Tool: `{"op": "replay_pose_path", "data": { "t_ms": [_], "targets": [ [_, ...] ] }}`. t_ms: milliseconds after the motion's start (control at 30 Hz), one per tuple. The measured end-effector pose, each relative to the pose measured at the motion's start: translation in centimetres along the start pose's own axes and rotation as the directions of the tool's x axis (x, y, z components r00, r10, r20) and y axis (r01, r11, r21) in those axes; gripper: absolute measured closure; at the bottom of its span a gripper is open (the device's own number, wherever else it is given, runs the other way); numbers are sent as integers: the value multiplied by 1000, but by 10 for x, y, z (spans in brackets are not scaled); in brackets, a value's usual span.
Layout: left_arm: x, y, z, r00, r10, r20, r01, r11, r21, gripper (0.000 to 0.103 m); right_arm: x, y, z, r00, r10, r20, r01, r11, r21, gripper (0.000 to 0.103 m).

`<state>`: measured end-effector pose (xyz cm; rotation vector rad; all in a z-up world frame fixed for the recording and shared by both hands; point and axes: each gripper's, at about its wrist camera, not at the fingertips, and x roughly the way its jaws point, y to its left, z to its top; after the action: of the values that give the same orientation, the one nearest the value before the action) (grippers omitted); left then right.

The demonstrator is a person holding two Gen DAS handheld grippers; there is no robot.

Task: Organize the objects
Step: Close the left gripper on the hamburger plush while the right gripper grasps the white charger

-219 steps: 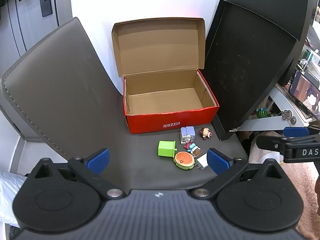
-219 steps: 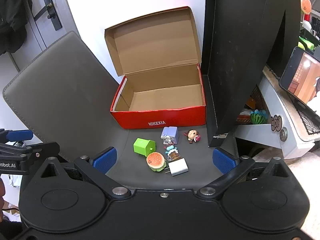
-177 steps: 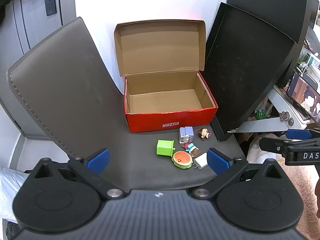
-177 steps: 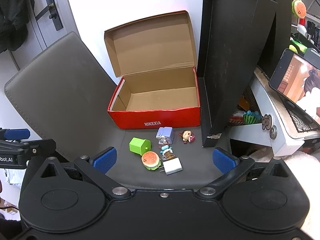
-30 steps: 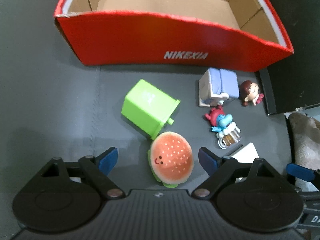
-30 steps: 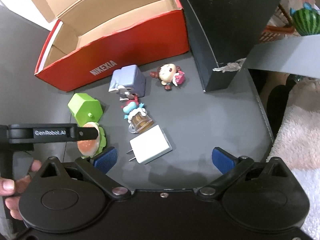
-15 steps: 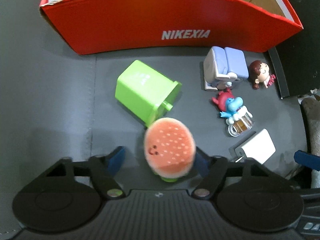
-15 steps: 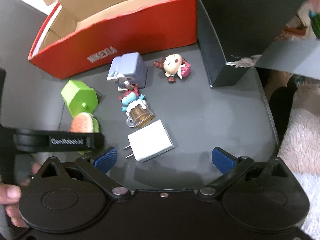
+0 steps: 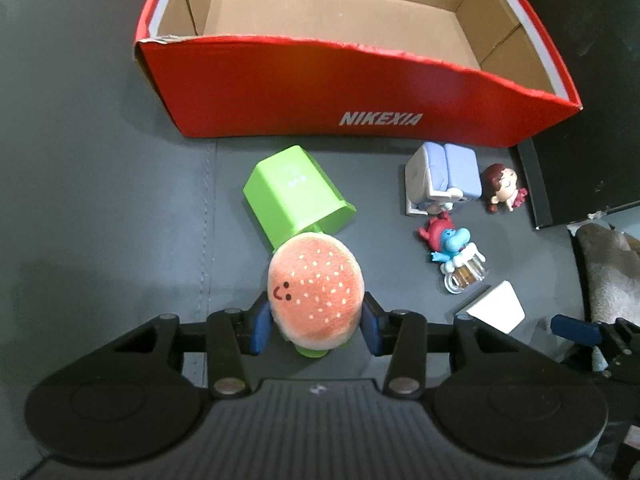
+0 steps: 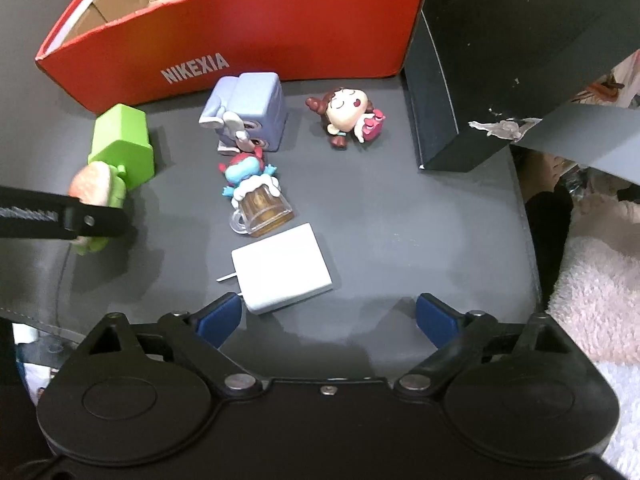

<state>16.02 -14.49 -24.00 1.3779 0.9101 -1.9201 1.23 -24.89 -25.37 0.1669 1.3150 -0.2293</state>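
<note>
Left hand-held gripper point(image 9: 316, 322) now clamps burger toy point(image 9: 316, 294).

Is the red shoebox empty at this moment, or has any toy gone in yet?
Empty as far as visible: the red shoebox shows bare cardboard inside, and the burger toy sits in the left claw.
</note>
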Motion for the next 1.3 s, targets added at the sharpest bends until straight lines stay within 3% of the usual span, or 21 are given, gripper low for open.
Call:
{"op": "replay_pose_path", "data": {
  "t_ms": [167,300,467,533,600,800,1033,1300],
  "targets": [
    [-2,0,0,1000,-27,11,27,999,22,58,4,-3,0,999,-32,-8,33,999,20,14],
    [-5,5,0,998,-63,-1,62,990,128,58,5,-8,0,999,-41,-11,42,998,52,18],
    [-10,13,0,997,-72,3,70,984,163,58,5,-20,2,998,-62,-4,62,992,110,20],
    [-11,15,1,995,-95,-22,97,961,258,58,4,-27,3,998,-58,-1,58,987,147,21],
    [-11,18,1,995,-99,-27,103,955,277,58,2,-33,5,998,-61,1,60,983,171,21],
    [-19,23,3,992,-120,-23,121,943,309,58,-11,-33,10,996,13,90,-29,985,171,20],
    [-28,27,5,989,-146,-24,145,922,360,58,-8,-30,15,994,70,88,-85,979,186,21],
    [-30,30,10,984,-176,-35,174,891,420,58,-1,-18,20,998,21,67,-31,988,153,26]
  ]
}}
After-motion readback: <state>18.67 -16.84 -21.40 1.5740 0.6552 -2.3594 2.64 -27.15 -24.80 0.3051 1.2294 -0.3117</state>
